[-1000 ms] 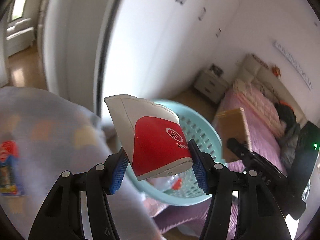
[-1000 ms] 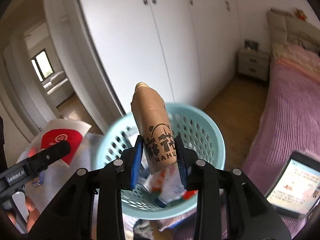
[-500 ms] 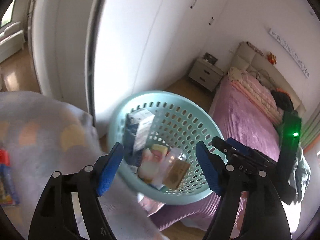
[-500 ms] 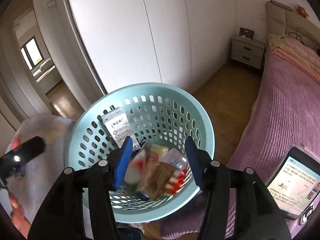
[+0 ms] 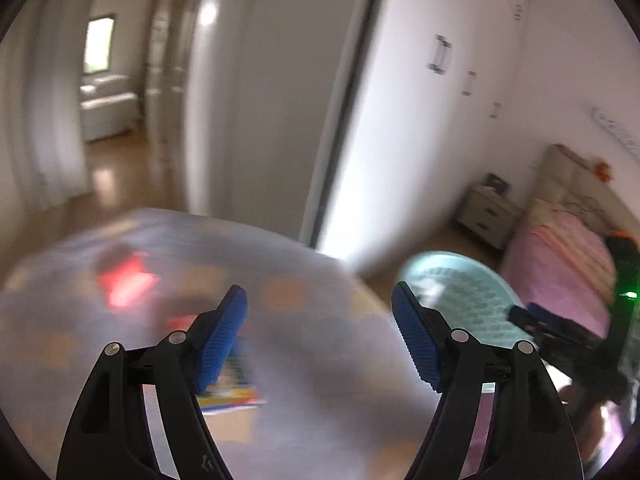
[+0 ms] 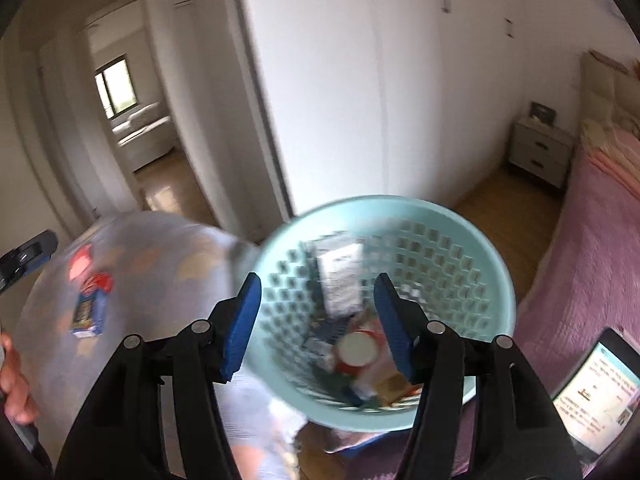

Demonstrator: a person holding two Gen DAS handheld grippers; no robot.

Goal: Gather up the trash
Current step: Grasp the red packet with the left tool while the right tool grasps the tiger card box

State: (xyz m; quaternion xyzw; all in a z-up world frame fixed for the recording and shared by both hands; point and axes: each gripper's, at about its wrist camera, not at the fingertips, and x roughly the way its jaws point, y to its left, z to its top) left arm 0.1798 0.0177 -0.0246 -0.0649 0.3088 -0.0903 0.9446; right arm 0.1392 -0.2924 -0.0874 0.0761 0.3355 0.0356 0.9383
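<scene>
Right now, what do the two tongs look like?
Both match. The left tongs and right tongs have glossy black, angular plastic arms with silver pivot rivets and cut-out slots. Each finger ends in a bright blue pad with a dotted grip texture. No cables or sleeves show.

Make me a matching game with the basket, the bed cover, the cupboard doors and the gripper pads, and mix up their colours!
Things:
1. basket
2. bed cover
3. cupboard doors
4. gripper pads

Colours:
A. white
B. blue
C. pale turquoise
D. pink

Pairs: 1-C, 2-D, 3-A, 4-B
</scene>
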